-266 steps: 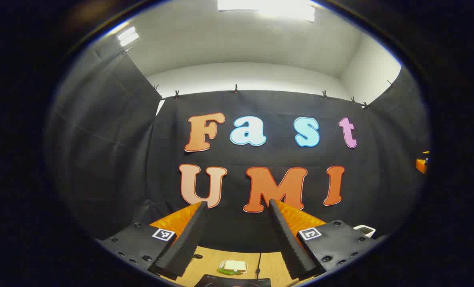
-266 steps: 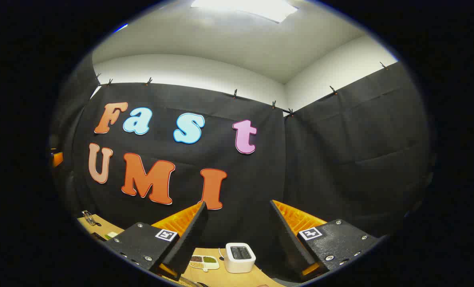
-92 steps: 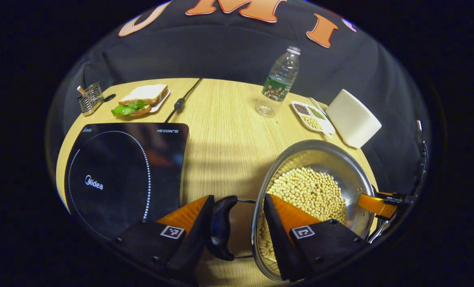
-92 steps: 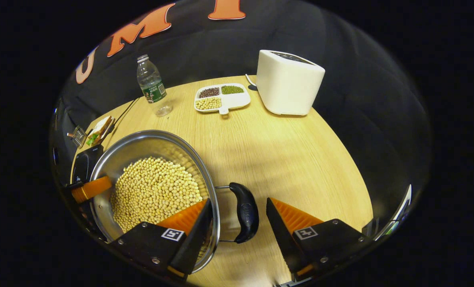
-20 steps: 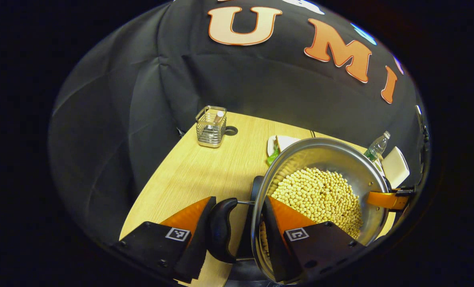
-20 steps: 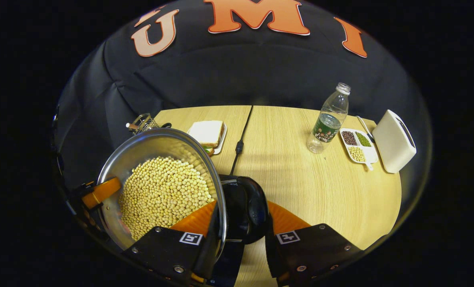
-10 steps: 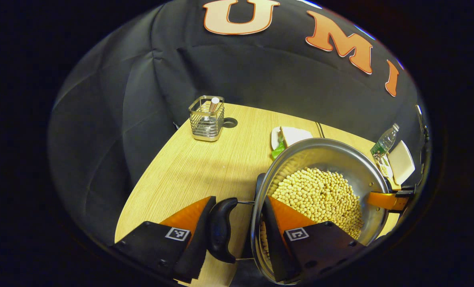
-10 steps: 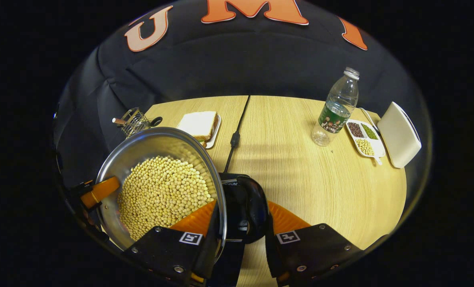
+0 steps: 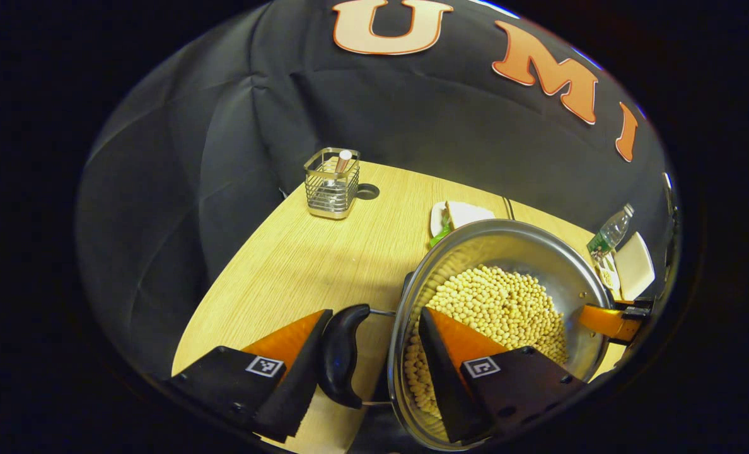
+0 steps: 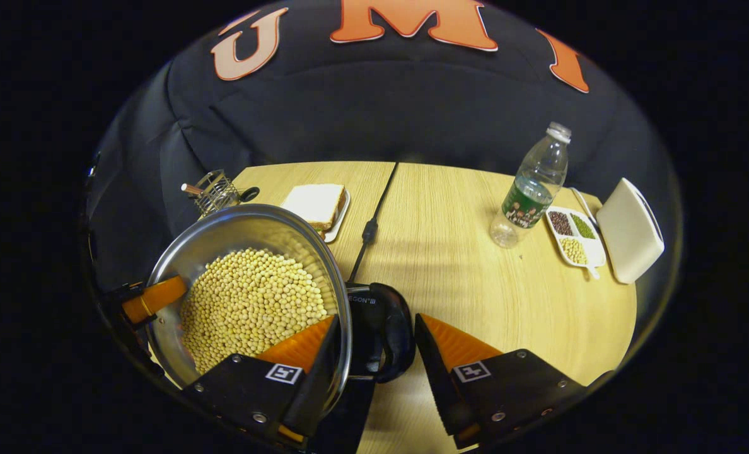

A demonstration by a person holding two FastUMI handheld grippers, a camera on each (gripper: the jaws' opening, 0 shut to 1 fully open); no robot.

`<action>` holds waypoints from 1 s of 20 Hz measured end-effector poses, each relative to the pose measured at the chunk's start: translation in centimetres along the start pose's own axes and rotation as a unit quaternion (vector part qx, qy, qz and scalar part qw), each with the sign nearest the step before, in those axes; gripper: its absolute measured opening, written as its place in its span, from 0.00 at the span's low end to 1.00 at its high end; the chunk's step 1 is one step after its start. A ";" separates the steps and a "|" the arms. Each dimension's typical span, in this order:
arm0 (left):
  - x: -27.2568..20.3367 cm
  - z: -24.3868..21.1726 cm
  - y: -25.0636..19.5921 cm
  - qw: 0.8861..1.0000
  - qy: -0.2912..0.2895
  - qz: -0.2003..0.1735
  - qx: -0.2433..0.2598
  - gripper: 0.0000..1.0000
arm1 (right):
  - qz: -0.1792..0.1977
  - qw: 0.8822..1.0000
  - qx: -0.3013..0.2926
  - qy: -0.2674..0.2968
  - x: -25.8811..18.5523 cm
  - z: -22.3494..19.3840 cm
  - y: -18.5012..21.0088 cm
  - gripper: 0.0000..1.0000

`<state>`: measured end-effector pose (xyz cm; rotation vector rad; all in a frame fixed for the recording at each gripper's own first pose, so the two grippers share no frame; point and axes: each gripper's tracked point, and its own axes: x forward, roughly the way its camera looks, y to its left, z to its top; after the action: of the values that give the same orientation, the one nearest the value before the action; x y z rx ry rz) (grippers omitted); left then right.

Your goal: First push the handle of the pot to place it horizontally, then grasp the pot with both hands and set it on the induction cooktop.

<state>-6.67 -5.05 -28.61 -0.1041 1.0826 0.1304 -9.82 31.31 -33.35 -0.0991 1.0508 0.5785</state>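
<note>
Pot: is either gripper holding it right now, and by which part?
The left gripper straddles the left handle and rim of the pot, the right gripper the right handle and rim; firm clamping cannot be told.

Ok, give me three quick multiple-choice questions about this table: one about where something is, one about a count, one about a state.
1. Where does the water bottle stand?
A. beside the divided dish
B. on the floor
C. in a sink

2. How many compartments does the divided dish have?
A. two
B. three
C. five

3. What state is the pot in?
A. empty
B. holding pale beans
C. covered by a lid

Answers:
1. A, the bottle is just left of the dish in the right gripper view.
2. B, brown, green and yellow sections show.
3. B, the beans lie open to view.
</note>
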 end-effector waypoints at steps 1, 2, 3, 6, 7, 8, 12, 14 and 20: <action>-0.5 0.2 0.2 1.000 -0.006 0.002 -0.006 0.90 | 0.007 1.000 -0.004 -0.007 -0.8 0.3 -0.2 0.78; -1.3 0.1 0.7 1.000 -0.012 0.007 -0.009 0.91 | 0.015 1.000 -0.006 -0.015 -1.7 0.4 -0.5 0.81; -2.0 0.6 1.1 1.000 -0.021 0.012 -0.013 0.95 | 0.016 0.999 -0.009 -0.027 -2.7 0.8 -1.0 0.86; -5.7 2.3 1.8 0.997 -0.060 0.031 -0.022 0.98 | 0.009 0.997 -0.019 -0.075 -6.0 2.9 -3.9 0.90; -7.0 3.1 1.7 0.996 -0.074 0.037 -0.017 1.00 | 0.006 0.996 -0.020 -0.089 -7.2 3.5 -5.2 0.90; -8.2 3.6 1.0 0.995 -0.088 0.040 -0.014 1.00 | 0.003 0.994 -0.020 -0.104 -8.7 4.1 -6.4 0.90; -13.7 6.9 -2.2 0.987 -0.157 0.035 0.002 0.98 | -0.016 0.985 -0.021 -0.173 -14.8 6.6 -12.5 0.91; -16.5 8.7 -4.7 0.980 -0.199 0.027 0.010 0.98 | -0.030 0.977 -0.021 -0.210 -18.9 8.0 -16.0 0.91; -24.4 14.1 -12.3 0.959 -0.284 -0.016 0.004 0.98 | -0.094 0.945 -0.019 -0.312 -29.7 11.4 -26.3 0.93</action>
<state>-3.71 -16.43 -0.20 -0.0706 0.5073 0.1162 1.37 1.00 -7.71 -0.0434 0.4066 0.4127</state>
